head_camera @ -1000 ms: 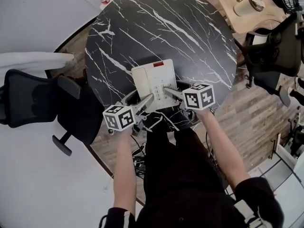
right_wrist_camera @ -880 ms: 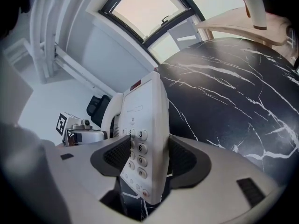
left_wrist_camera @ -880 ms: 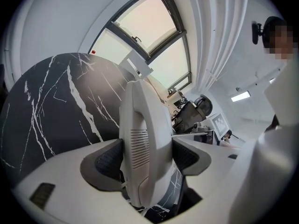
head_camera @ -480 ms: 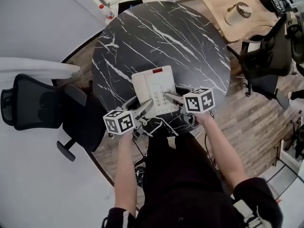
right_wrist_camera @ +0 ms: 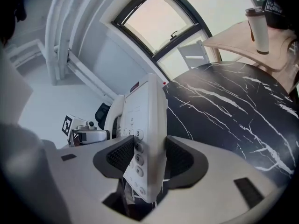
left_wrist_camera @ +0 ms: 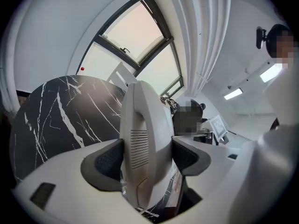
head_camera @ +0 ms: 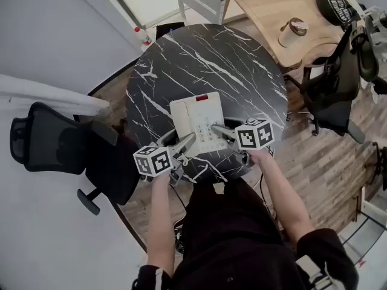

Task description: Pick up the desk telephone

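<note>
The white desk telephone (head_camera: 198, 121), handset on its left side, is held up above the round black marble table (head_camera: 242, 71). My left gripper (head_camera: 186, 141) grips its near left edge. In the left gripper view the handset side (left_wrist_camera: 142, 125) fills the gap of the left gripper (left_wrist_camera: 142, 155), both pads against it. My right gripper (head_camera: 219, 128) holds the near right edge. In the right gripper view the keypad edge (right_wrist_camera: 148, 120) stands between the jaws of the right gripper (right_wrist_camera: 149, 155), which are closing with both pads pressed on it.
A black office chair (head_camera: 54, 147) stands left of the table. A wooden desk (head_camera: 272, 5) with a cup (head_camera: 291, 30) is at the back right, with another dark chair (head_camera: 338, 83) beside it. A bottle (head_camera: 143, 38) stands on the floor behind the table.
Both grippers have risen with the telephone between them, and the table now looks farther below. The grips on both edges stay as they were.
</note>
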